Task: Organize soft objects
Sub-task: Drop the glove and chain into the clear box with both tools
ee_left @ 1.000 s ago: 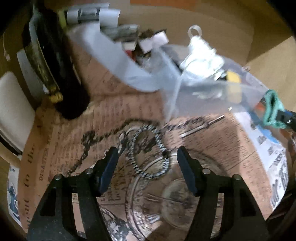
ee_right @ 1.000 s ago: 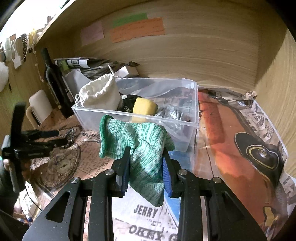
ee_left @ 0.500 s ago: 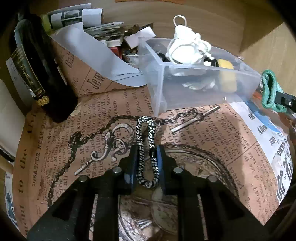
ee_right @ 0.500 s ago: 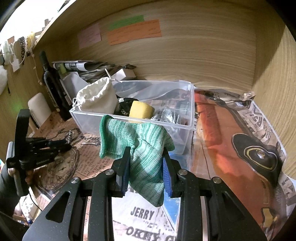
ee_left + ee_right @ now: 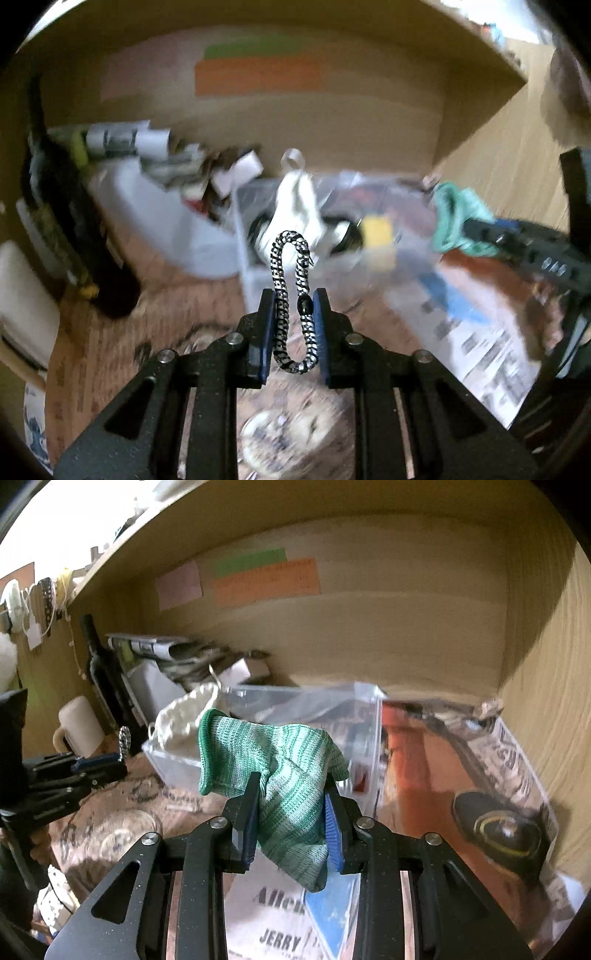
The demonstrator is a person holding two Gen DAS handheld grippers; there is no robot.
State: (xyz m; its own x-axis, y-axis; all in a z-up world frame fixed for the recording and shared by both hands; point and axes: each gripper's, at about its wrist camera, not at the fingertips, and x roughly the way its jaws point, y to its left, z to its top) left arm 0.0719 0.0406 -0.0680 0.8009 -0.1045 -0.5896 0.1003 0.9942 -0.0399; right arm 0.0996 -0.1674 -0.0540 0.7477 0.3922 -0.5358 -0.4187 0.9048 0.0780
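Ahead of both tongs: clear bin (image 5: 295,716). Left tongs (image 5: 293,314) clench braided loop (image 5: 291,295), upright; right tongs (image 5: 291,812) clench green knit (image 5: 273,760), nearer.

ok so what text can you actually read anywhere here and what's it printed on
"JERRY": newspaper under the right hand-held gripper.
"Allen": same newspaper, last letters cut off by the green sock.
Large dark letters on the crumpled newspaper at right: not legible.
Orange note, green note and pink note: blurred.
Bottle label: unreadable.
Left wrist view: all print blurred.
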